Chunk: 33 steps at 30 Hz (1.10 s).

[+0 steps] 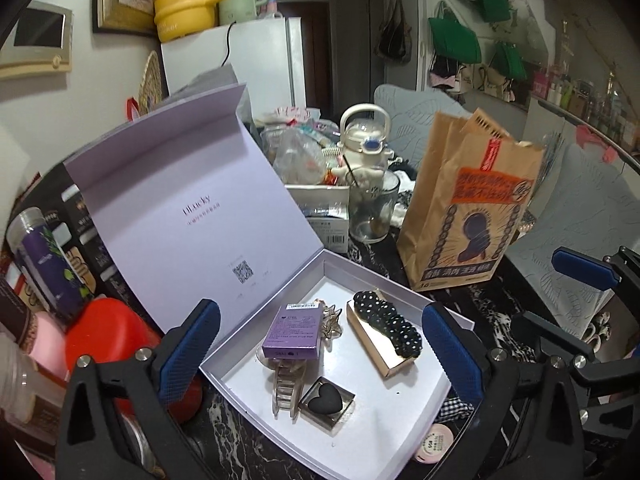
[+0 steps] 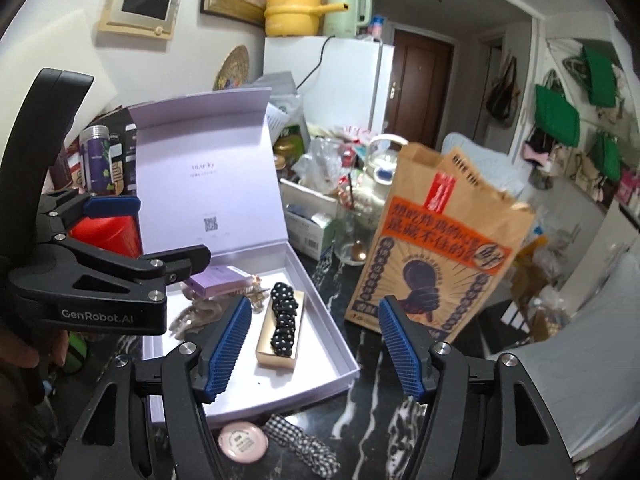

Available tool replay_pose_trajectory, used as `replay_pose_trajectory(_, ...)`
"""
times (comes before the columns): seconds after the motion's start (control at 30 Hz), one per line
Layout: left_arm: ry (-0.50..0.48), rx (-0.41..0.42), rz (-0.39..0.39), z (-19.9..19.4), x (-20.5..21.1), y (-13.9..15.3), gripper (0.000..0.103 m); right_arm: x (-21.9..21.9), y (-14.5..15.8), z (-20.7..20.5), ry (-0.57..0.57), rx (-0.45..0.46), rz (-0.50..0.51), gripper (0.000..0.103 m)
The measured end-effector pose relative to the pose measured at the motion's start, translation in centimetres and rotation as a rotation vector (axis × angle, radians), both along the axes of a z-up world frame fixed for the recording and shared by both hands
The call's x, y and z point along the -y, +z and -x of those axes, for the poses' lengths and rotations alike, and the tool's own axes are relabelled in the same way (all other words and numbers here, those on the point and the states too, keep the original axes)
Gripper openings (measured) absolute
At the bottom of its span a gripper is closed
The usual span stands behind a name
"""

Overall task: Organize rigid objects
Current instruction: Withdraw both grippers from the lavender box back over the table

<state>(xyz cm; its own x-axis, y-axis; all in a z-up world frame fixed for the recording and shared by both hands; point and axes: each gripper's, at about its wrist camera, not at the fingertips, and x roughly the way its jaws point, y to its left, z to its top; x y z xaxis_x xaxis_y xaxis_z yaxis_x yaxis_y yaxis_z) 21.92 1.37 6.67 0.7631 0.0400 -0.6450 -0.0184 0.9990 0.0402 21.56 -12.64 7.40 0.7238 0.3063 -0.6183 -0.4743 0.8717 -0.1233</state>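
An open white box (image 1: 404, 436) lies on the dark marble table with its lid (image 1: 192, 208) standing up. Inside it are a small purple carton (image 1: 294, 330), a gold case topped by a black dotted hair piece (image 1: 386, 330), a clear claw clip (image 1: 286, 388), a black heart in a clear square case (image 1: 328, 400) and a gold bow clip (image 1: 331, 316). My left gripper (image 1: 320, 316) hovers above the box, wide open and holding nothing. My right gripper (image 2: 315, 308) hangs open over the box's right edge (image 2: 340, 344), also holding nothing.
A brown paper bag (image 1: 464, 216) stands just right of the box, with a glass cup (image 1: 372, 208) and a white kettle (image 1: 366, 140) behind. A red container (image 1: 108, 336) and jars crowd the left. A pink compact (image 2: 242, 440) and checked cloth (image 2: 304, 444) lie in front.
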Motion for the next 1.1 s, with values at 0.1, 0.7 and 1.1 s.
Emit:
replay_pose_trajectory(0.1, -0.009, 0.020, -0.008, 0.9, 0.3, 0.9, 0.103, 0.3, 1.0, 0.9, -0.001, 0.018, -0.018, 0.069)
replay_pose_trajectory(0.7, -0.046, 0.119, -0.038, 7.3, 2.4, 4.4, 0.103, 3.1, 3.8, 6.5, -0.033, 0.075, -0.080, 0.087)
replay_pose_trajectory(1.1, -0.095, 0.087, -0.017, 10.6, 4.1, 2.9, 0.103, 4.7, 3.4, 10.5, -0.069, 0.073, -0.070, 0.087)
